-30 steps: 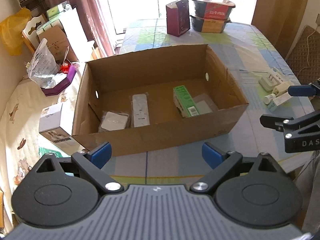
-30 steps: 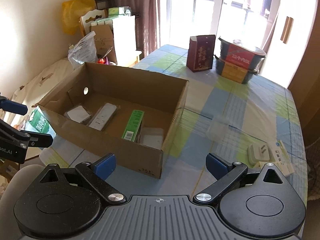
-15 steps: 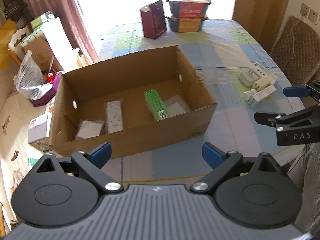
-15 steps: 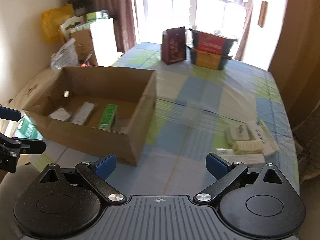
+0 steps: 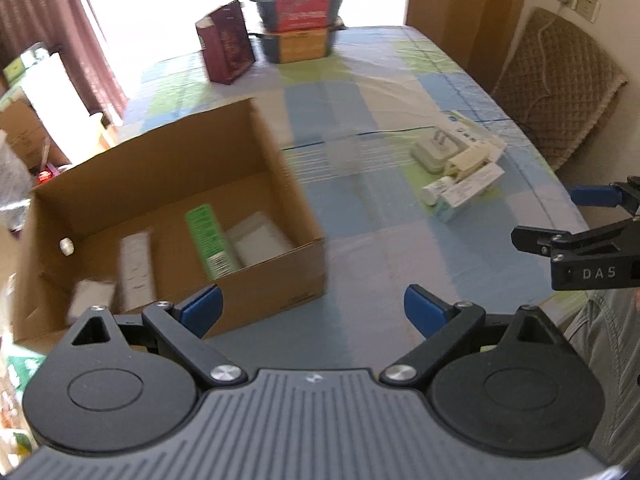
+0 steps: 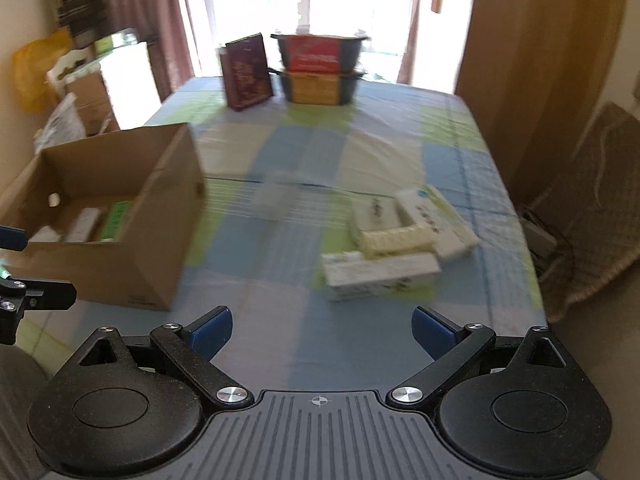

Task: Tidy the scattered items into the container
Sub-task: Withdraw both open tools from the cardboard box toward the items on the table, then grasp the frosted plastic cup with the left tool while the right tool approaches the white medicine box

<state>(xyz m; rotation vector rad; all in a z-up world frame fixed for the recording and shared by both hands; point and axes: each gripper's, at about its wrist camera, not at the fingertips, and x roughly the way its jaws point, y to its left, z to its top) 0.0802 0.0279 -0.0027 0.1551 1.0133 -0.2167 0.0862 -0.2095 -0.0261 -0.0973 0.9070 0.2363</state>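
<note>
An open cardboard box [image 5: 280, 280] [image 6: 168, 240] sits on the left of the table. Inside lie a green carton [image 5: 208, 240], a white remote-like item [image 5: 136, 268] and flat clear packets [image 5: 260, 240]. A cluster of small white boxes and a tube [image 5: 460, 172] [image 6: 400, 240] lies on the tablecloth to the right. A clear packet [image 6: 276, 192] rests between box and cluster. My left gripper [image 5: 312, 308] is open and empty near the box's front corner. My right gripper [image 6: 322, 326] is open and empty, short of the white cluster.
A maroon box [image 6: 246, 72] and two stacked dark containers [image 6: 320, 68] stand at the table's far end. A padded chair [image 5: 560, 80] is at the right edge. Cartons and bags [image 6: 80, 92] crowd the floor on the left. A trouser leg [image 5: 608, 344] is at lower right.
Both views have swung to the right: the box has slid toward the left of each frame and the white cluster has come closer to the right gripper. Both grippers stay open.
</note>
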